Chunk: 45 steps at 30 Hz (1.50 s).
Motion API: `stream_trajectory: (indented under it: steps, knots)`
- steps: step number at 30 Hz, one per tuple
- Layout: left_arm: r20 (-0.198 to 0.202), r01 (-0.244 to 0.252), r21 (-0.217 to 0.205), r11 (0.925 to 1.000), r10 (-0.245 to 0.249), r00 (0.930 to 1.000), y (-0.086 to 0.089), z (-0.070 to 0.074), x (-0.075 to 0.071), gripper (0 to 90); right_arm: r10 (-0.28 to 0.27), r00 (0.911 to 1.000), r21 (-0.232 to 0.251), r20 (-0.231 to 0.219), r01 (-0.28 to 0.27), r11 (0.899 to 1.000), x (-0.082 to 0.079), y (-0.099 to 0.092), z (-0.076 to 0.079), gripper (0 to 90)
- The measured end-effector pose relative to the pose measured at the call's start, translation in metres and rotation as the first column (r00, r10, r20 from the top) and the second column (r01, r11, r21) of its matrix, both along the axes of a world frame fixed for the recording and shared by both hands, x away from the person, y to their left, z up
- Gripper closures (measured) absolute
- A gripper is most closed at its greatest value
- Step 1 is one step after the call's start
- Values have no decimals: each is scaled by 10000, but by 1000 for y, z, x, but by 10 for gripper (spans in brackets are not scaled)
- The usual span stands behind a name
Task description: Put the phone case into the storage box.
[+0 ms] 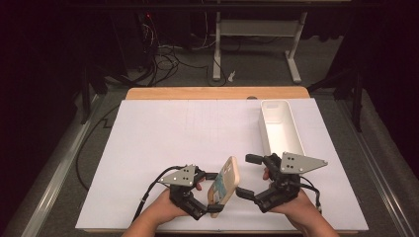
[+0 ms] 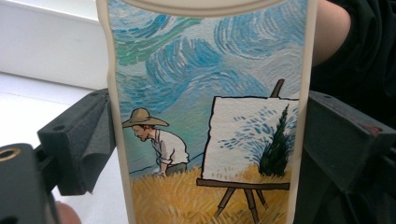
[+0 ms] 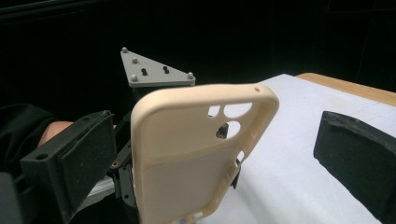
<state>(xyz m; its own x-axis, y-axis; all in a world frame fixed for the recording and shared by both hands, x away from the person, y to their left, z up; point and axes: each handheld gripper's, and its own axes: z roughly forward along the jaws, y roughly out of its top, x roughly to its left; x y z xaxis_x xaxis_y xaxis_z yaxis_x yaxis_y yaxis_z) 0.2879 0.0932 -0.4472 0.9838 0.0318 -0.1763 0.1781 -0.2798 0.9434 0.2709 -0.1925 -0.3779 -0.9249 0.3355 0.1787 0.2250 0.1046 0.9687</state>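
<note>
Black two-jaw grippers (image 1: 225,190) (image 1: 252,175), grey triangular plates (screw-studded), trailing black cables.

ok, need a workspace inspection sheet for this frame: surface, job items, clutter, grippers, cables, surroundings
Surface: white sheet over a wooden table; no spills seen.
Job's things: beige phone case with a painted back, held off the sheet near the front edge; empty white tray at far right.
Clutter: nothing seen.
Grippers: left gripper shut on the phone case by its side edges; right gripper open, jaws either side of the case, not touching.
Cables: one trails from each gripper; a black cable runs past the table's left edge.
Surroundings: dark room, floor wiring, white desk frame behind.
</note>
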Motion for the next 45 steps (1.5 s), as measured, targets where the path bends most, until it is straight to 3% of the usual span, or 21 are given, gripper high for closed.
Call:
stream_trajectory:
  steps: [14,45]
  knots:
    - [-11,55,-144,9999,-55,10000,0,2,-2,104,338,9994,61,-88,-337,9994,3,6,0,0]
    - [21,464,-36,9989,-464,9989,-6,0,-5,104,908,9956,123,-238,-906,9958,6,17,-2,0]
